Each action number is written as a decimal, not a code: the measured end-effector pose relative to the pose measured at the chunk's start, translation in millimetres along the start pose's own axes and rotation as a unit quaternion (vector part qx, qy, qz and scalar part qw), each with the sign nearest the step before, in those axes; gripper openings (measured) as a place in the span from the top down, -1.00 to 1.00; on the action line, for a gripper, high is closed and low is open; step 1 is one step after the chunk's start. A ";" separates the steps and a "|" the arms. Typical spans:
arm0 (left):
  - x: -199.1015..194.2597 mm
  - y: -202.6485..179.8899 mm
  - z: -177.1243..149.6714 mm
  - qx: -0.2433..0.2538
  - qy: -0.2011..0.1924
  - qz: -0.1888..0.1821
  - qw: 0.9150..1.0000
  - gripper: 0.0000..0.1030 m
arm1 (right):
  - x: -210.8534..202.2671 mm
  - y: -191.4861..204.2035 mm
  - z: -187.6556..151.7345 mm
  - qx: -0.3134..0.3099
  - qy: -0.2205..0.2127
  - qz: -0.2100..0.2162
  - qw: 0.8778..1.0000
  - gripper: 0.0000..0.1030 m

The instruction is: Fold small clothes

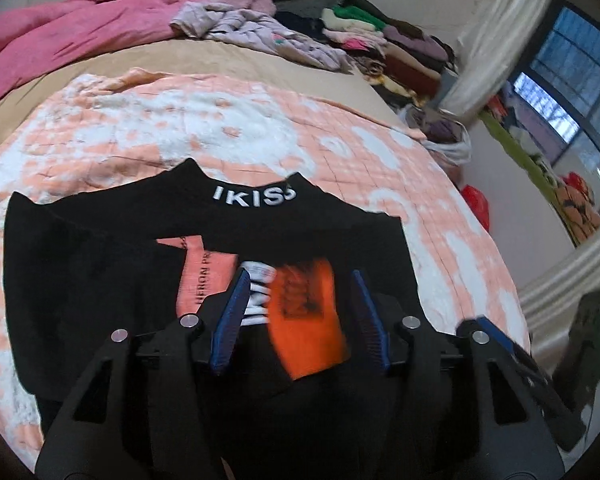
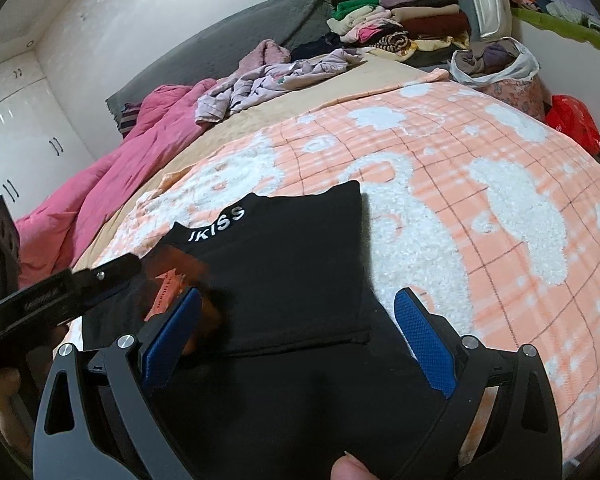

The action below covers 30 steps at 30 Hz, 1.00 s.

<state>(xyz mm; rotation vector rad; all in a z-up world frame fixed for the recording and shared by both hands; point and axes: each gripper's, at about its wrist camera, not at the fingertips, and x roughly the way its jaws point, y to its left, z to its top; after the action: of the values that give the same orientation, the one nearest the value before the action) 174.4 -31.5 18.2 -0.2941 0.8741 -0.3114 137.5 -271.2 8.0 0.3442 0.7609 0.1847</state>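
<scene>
A small black top with white "IKISS" lettering on its collar [image 1: 256, 194] lies on the peach and white blanket [image 1: 180, 128], partly folded, with an orange printed panel [image 1: 308, 312] blurred between my fingers. My left gripper [image 1: 298, 280] is open just above the garment's middle. In the right wrist view the black top [image 2: 284, 264] lies flat, its right side folded in. My right gripper [image 2: 300, 300] is open over its lower part. The left gripper's black finger [image 2: 108, 272] enters from the left edge.
A pink quilt [image 1: 68, 28] and a lilac garment [image 1: 260, 32] lie at the head of the bed. A stack of folded clothes [image 2: 404, 16] and a white bag of clothes [image 2: 496, 60] sit at the far corner. A red bag [image 2: 576, 124] is beside the bed.
</scene>
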 end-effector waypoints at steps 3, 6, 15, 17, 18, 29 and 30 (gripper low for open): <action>-12.2 7.6 -2.7 -0.008 -0.008 -0.014 1.000 -0.21 | 6.9 1.6 -3.0 -0.002 0.009 0.003 1.000 -0.87; -24.9 21.3 -2.8 0.001 -0.028 0.039 0.999 -0.21 | 18.5 11.3 -6.5 -0.015 0.026 0.009 1.000 -0.87; -67.4 94.0 -6.1 -0.050 -0.067 0.145 0.986 -0.21 | 84.8 74.1 -10.1 -0.106 0.093 0.025 0.990 -0.58; -76.8 109.6 -7.7 -0.064 -0.070 0.153 0.984 -0.21 | 101.6 78.8 -11.0 -0.109 0.105 0.016 0.988 -0.57; -80.0 114.8 -8.8 -0.069 -0.071 0.157 0.983 -0.21 | 109.3 79.3 -12.3 -0.106 0.113 0.011 0.988 -0.57; -94.3 144.2 -13.5 -0.102 -0.083 0.173 0.976 -0.22 | 112.7 98.3 -14.3 -0.130 0.092 0.038 0.986 0.85; -94.2 143.6 -13.4 -0.100 -0.082 0.172 0.976 -0.22 | 107.6 99.4 -12.5 -0.134 0.083 0.044 0.987 0.85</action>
<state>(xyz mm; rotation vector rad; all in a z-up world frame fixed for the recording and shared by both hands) 128.0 134.3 22.1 -0.3438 0.7774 0.1239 201.3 -145.1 -32.7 0.1077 0.8736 0.3995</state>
